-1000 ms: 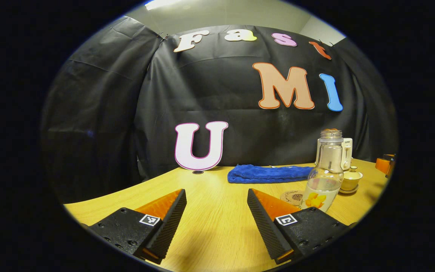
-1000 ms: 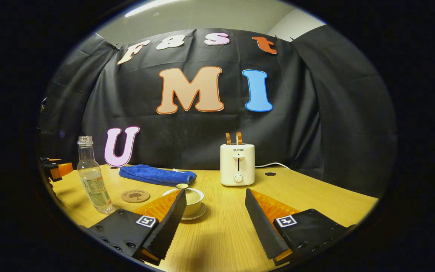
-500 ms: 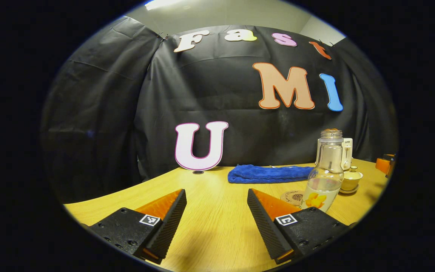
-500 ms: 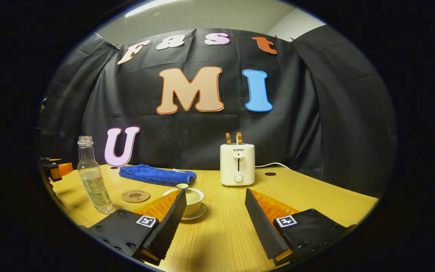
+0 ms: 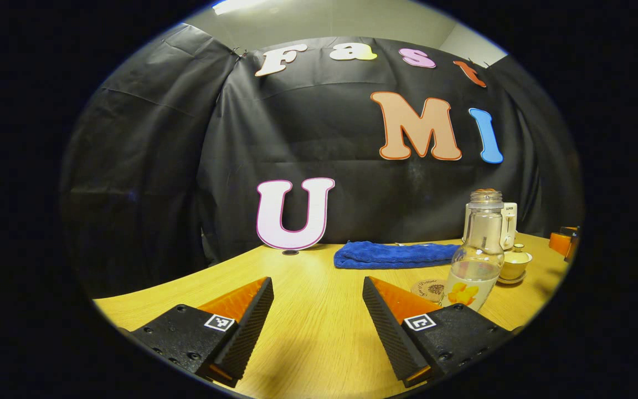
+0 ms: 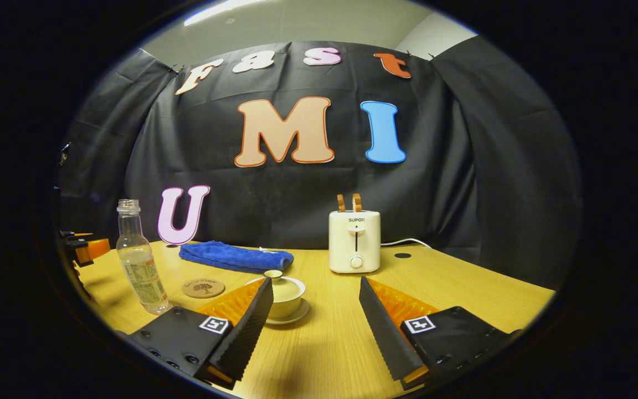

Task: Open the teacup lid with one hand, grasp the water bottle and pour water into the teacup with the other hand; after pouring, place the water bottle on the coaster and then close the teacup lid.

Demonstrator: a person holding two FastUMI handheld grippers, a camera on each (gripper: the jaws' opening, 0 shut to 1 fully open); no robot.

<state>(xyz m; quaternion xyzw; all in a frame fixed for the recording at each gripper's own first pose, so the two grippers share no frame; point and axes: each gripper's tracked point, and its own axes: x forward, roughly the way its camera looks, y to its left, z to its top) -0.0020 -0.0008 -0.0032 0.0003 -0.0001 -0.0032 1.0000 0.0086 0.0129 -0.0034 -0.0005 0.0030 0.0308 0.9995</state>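
a wooden table [image 6: 463, 282] runs out in front of me to the black cloth wall of the booth. my left gripper [image 5: 316, 310] hovers over bare wood with its fingers spread wide and nothing between them; my right gripper [image 6: 313, 310] is just as wide open and empty. in the right gripper view the teacup [image 6: 286, 296] sits on its saucer with the lid [image 6: 274, 275] on, partly behind my left-hand finger. the water bottle [image 6: 139, 266] stands upright, uncapped, to the left of it, with the round coaster [image 6: 203, 288] lying between them. a folded blue towel [image 6: 236, 256] lies behind, and a cream toaster [image 6: 354, 241] stands near the wall.
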